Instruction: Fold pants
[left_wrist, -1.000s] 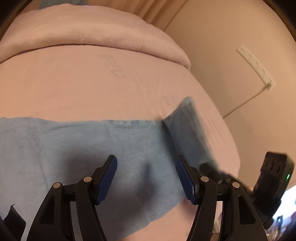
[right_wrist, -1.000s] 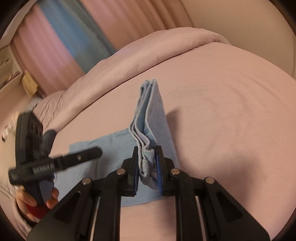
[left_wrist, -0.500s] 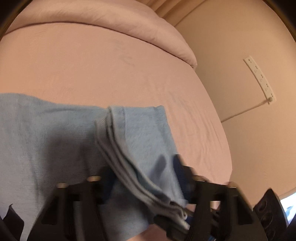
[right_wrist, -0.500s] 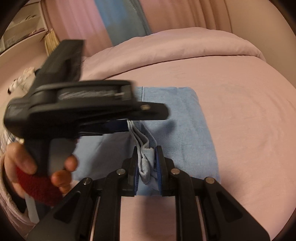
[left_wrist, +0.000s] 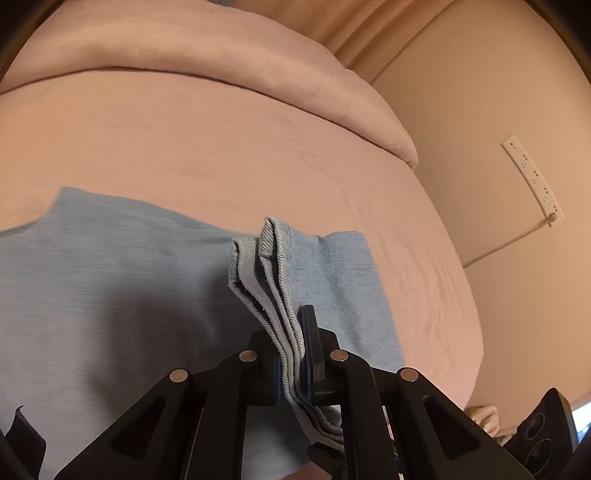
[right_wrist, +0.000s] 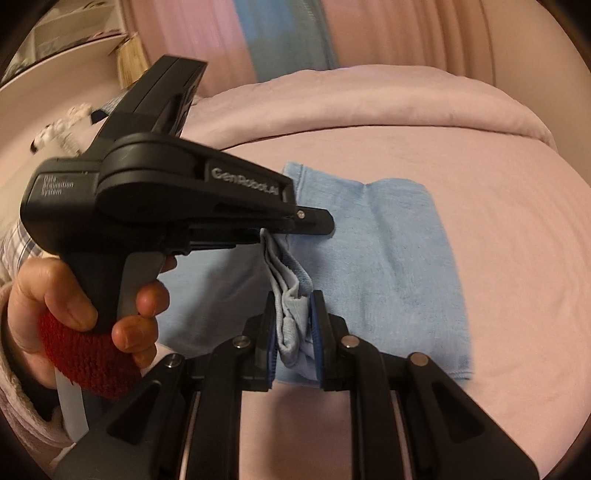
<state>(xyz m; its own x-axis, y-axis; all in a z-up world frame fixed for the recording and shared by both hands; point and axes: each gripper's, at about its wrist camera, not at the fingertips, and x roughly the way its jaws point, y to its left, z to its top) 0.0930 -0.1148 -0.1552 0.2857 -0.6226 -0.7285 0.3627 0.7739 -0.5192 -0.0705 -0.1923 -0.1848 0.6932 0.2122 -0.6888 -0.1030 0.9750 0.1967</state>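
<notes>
The left wrist view looks down along its own fingers (left_wrist: 291, 354), close over the pants (left_wrist: 110, 295), facing the pillow (left_wrist: 207, 55) and the wall with a power strip (left_wrist: 532, 177). The right wrist view looks down likewise, close over the pants (right_wrist: 388, 251), toward the curtains (right_wrist: 388, 33). Both share the pants, pillow and bed (left_wrist: 221, 147).

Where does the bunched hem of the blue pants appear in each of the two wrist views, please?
Left wrist view: the bunched hem stands at lower centre, pinched in the left gripper.
Right wrist view: it is at lower centre, between the left gripper above and the right gripper below, both shut on it.
Shared landmark: the pink duvet roll across the far end of the bed.
</notes>
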